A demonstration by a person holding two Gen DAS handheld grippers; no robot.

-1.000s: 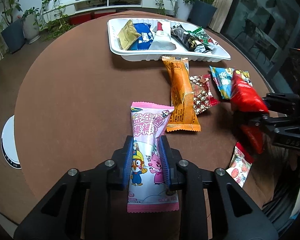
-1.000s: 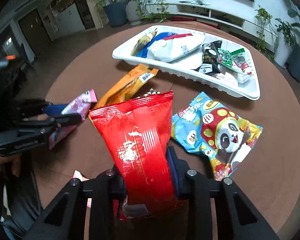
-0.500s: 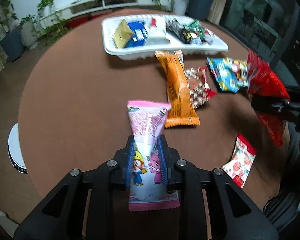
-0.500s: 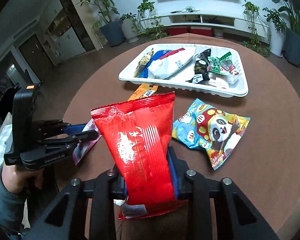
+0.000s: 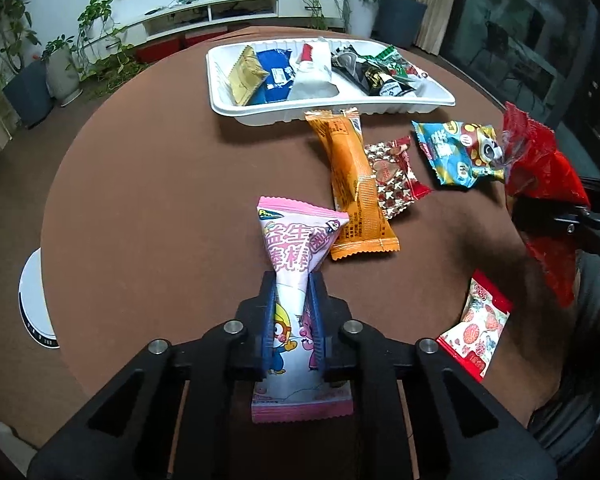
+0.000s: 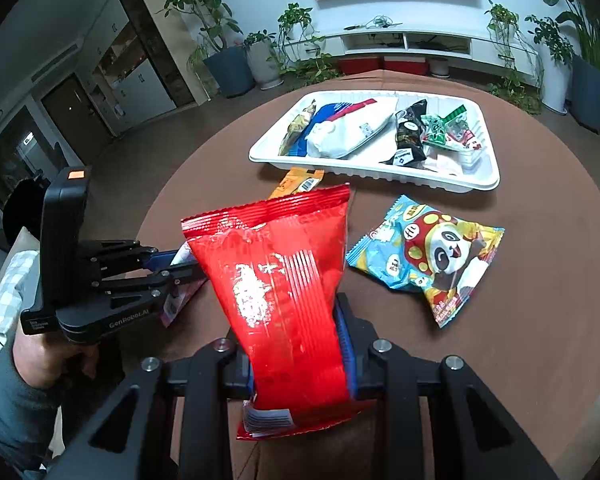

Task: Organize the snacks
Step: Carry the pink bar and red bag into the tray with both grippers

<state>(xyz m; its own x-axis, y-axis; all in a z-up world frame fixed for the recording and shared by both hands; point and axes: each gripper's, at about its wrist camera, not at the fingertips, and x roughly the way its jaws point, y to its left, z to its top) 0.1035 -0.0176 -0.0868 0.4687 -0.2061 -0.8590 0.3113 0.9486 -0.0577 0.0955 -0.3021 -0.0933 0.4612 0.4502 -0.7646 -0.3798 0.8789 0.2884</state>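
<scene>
My left gripper point(image 5: 293, 300) is shut on a pink snack packet point(image 5: 296, 248), held above the near part of the round brown table point(image 5: 160, 184). My right gripper point(image 6: 296, 320) is shut on a red snack bag point(image 6: 284, 280), lifted over the table's near right side; the bag also shows in the left wrist view point(image 5: 540, 168). A white tray point(image 5: 380, 110) with several snacks stands at the far side, also in the right wrist view point(image 6: 420, 182). The left gripper point(image 6: 180, 270) shows left of the red bag.
On the table lie an orange packet point(image 5: 352, 176), a star-patterned red packet point(image 5: 392, 176), a blue panda packet point(image 5: 456, 152) point(image 6: 424, 260) and a red-white packet point(image 5: 476, 324). Potted plants and a white TV shelf stand beyond the table.
Both grippers have risen and pulled back from the table with their packets held. The red bag has lifted off the blue panda packet.
</scene>
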